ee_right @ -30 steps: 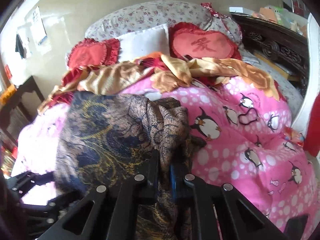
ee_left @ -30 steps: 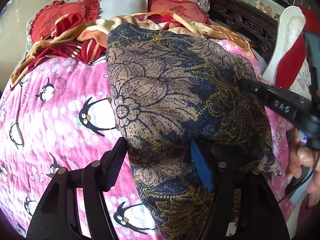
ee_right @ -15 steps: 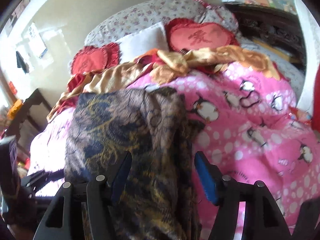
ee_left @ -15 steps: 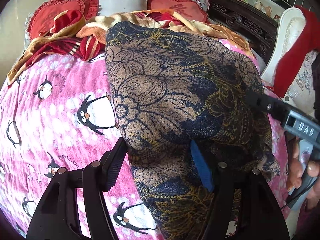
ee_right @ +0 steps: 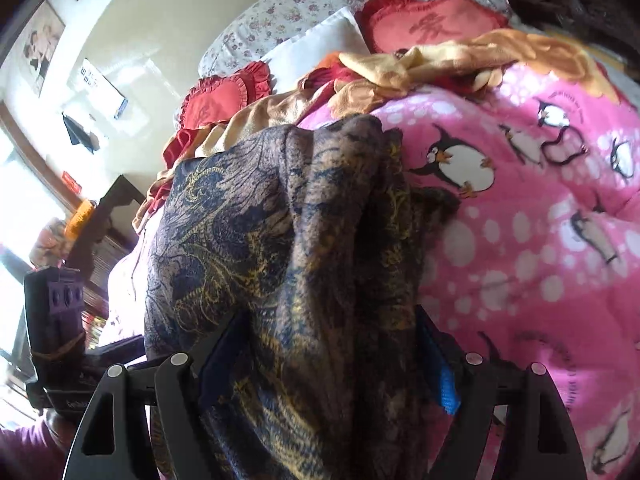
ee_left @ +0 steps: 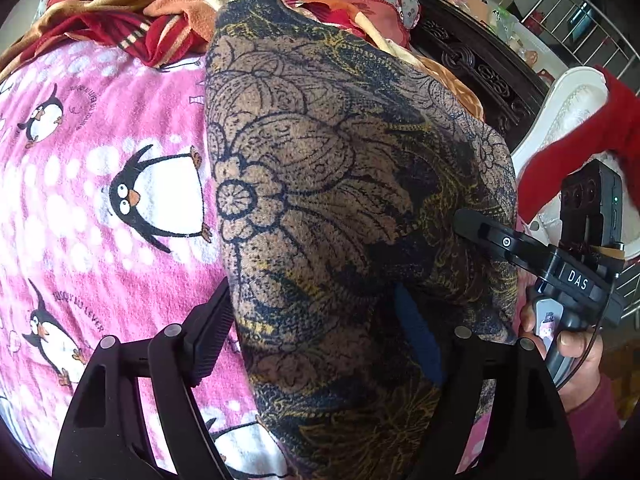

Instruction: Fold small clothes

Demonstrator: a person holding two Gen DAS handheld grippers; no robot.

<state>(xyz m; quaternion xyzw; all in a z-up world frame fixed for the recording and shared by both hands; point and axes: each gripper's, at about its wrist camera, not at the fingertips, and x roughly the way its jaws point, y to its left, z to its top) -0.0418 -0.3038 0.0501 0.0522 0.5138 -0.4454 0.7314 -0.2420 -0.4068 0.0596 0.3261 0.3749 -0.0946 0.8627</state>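
Observation:
A brown and dark-blue flower-print garment lies spread on the pink penguin blanket. My left gripper straddles its near edge and its jaws are opening. The ribbed left pad stands just off the cloth and the blue pad is partly sunk in a fold. In the right wrist view the garment is bunched into a ridge between the fingers of my right gripper. Those jaws are opening too, with the pads clear of the cloth. One finger of the right gripper rests at the garment's right side.
A heap of orange and red cloth and red heart cushions lie at the bed's head. A dark carved headboard and a white chair with red cloth stand to the right. A hand holds the right gripper.
The right gripper was shut on a bunch of the garment and has opened wide off it. The left jaws have widened a little. Both grippers have sunk closer to the bed.

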